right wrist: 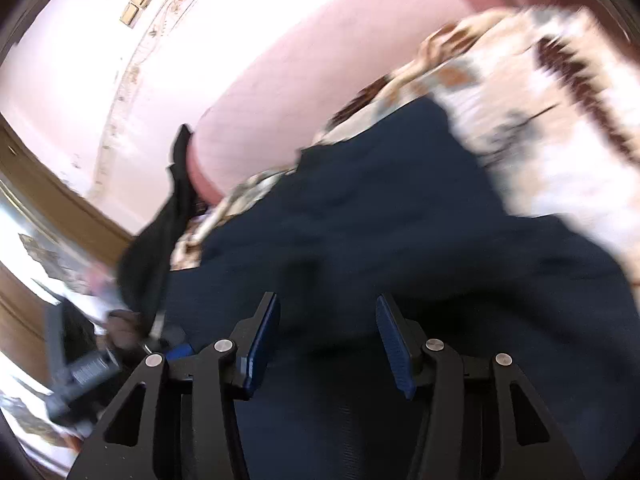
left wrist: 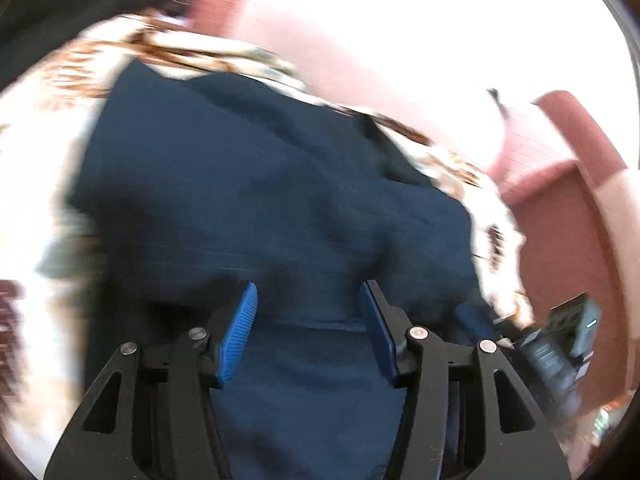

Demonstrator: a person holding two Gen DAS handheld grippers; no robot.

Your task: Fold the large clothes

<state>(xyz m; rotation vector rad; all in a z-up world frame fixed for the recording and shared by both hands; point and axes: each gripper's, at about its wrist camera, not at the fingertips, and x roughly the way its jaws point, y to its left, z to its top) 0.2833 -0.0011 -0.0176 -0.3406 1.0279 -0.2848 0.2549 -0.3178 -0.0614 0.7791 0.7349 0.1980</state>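
A large dark navy garment (left wrist: 272, 184) lies spread on a white and brown patterned bedspread (left wrist: 60, 92). My left gripper (left wrist: 308, 296) is open, its blue pads wide apart just above the garment's near part, holding nothing. The garment (right wrist: 384, 216) fills the right wrist view too. My right gripper (right wrist: 326, 308) is open over it, pads apart and empty. The other gripper shows at the right edge of the left wrist view (left wrist: 560, 344) and at the lower left of the right wrist view (right wrist: 88, 364). Both views are blurred by motion.
A pink padded headboard or sofa back (right wrist: 304, 56) runs behind the bedspread (right wrist: 540, 92). A black cloth (right wrist: 168, 216) hangs at its end. A pink wall with small frames (right wrist: 132, 0) and wooden trim (right wrist: 60, 196) lie to the left. A reddish armrest (left wrist: 576, 184) is at right.
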